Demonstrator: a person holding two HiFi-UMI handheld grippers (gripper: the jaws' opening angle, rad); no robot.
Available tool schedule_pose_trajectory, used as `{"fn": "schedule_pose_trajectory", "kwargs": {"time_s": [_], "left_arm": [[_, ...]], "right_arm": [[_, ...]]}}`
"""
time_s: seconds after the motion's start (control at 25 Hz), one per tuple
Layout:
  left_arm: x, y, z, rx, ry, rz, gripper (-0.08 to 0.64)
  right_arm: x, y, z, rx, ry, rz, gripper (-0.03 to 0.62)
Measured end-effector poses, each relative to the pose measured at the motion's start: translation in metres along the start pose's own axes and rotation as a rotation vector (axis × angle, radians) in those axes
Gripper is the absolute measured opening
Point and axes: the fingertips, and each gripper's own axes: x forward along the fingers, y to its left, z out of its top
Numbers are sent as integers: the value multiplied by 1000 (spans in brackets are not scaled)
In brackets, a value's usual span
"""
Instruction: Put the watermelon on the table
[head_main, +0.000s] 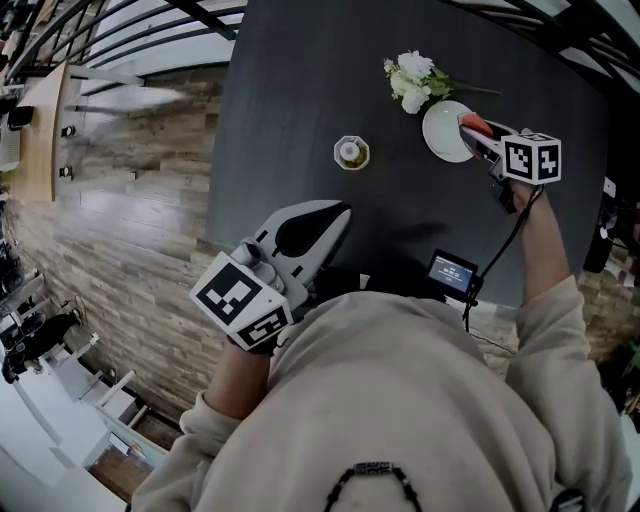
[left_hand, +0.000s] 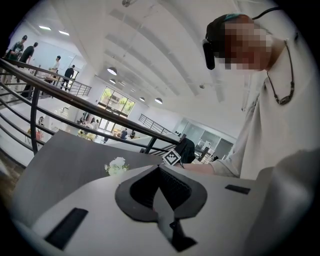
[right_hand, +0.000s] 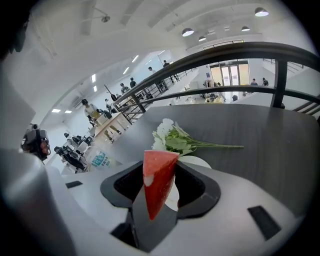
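Note:
A red wedge of watermelon (right_hand: 157, 180) stands between the jaws of my right gripper (right_hand: 162, 175), which is shut on it. In the head view that gripper (head_main: 480, 135) hangs over the right rim of a white plate (head_main: 443, 132) on the dark table (head_main: 300, 110), with the watermelon (head_main: 474, 126) at its tip. My left gripper (head_main: 330, 218) rests low near the table's front edge, jaws together with nothing between them; in the left gripper view its tips (left_hand: 159, 170) meet.
A bunch of white flowers (head_main: 412, 80) lies just behind the plate. A small hexagonal glass jar (head_main: 351, 153) stands mid-table. A small screen device (head_main: 452, 272) sits at the front edge near my body. Wooden floor lies left of the table; railings run behind it.

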Motion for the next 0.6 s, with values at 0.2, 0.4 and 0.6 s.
{"fn": "schedule_pose_trajectory", "kwargs": {"time_s": [0.2,0.4,0.6], "left_arm": [[-3,5,-2,-14,-5,16,6],[-5,6,-4,-21,-6,23,6],[-9,11,-7,-32,-8,42,6]], "right_arm": [[21,-11,-6,29,26,-28,202],[41,-22,-16,53,63,-56,202],[57,-37,-26,33,114,-102,202]]}}
